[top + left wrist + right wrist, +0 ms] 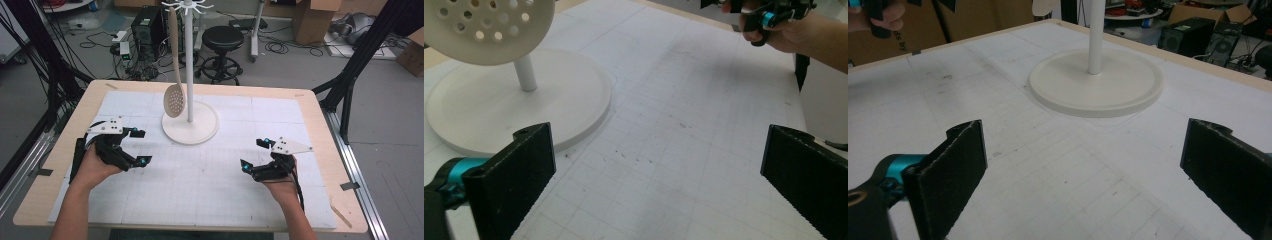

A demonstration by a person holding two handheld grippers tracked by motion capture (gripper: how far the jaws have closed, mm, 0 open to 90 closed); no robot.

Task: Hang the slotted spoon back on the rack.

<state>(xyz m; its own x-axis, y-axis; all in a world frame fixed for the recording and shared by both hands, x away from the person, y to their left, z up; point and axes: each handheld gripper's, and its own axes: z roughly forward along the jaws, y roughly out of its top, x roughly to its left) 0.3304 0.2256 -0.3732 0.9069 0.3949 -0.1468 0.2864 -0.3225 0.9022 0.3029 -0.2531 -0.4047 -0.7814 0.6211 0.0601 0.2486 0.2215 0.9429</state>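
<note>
While one skimmer (174,102) hangs, two tools (140,147) gape.

Slotted spoon (174,100): cream plastic look, matt, smooth, perforated bowl; stand (190,127): off-white matt disc base, smooth white pole, likely plastic; mat (210,170): white paper-like sheet, faint printed grid, scuffed with dark specks, matt; table (320,130) edge: pale wood, satin; left gripper (140,147) pads: black, rough textured, rubbery, teal anodised-looking metal at pivot; right gripper (254,153) at 3 o'clock: same finish, grey matt top plate.
</note>
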